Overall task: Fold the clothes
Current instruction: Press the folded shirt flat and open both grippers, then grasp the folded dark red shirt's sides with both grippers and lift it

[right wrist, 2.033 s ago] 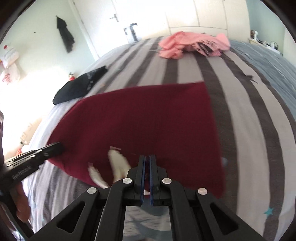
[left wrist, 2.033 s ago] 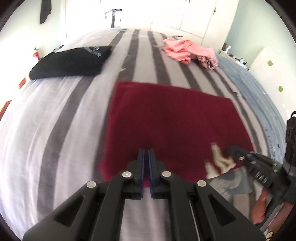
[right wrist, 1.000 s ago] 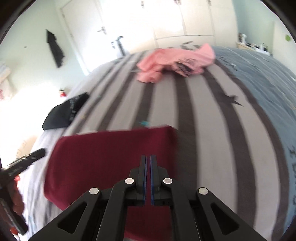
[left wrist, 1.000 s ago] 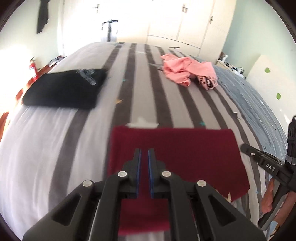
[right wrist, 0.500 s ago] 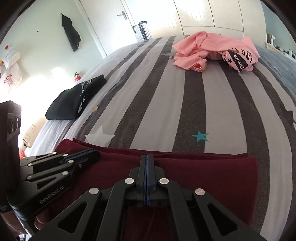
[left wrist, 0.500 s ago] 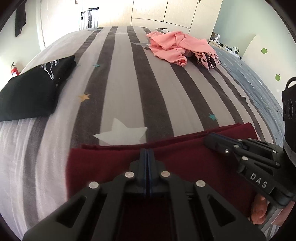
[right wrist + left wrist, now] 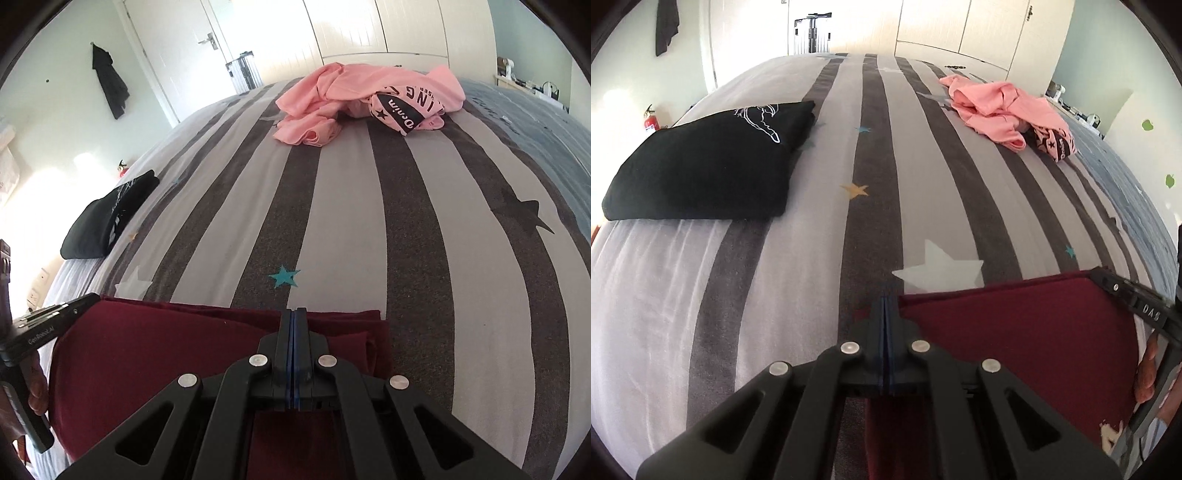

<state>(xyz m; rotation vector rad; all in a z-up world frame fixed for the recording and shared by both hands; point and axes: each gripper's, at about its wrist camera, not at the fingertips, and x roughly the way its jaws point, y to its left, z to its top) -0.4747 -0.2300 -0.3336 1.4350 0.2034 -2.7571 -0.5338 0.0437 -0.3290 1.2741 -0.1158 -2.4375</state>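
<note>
Lying folded on the striped bed (image 7: 775, 280), a maroon garment (image 7: 166, 354) has its far corners under both closed grippers: left gripper (image 7: 884, 306), right gripper (image 7: 293, 319).

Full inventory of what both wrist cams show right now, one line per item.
maroon garment: 1, dark red, folded flat at near edge of bed, both grippers at its far edge
black garment: 1, black with white print, folded, left side of bed
pink clothes: 1 pile, pink with black lettering, crumpled at far end of bed
bed cover: 1, grey and white stripes with stars, under everything
suitcase: 1, silver, beyond foot of bed by door
hanging garment: 1, black, on wall hook
left gripper: 1, black, jaws shut, at garment's left corner
right gripper: 1, black, jaws shut, at garment's right end
</note>
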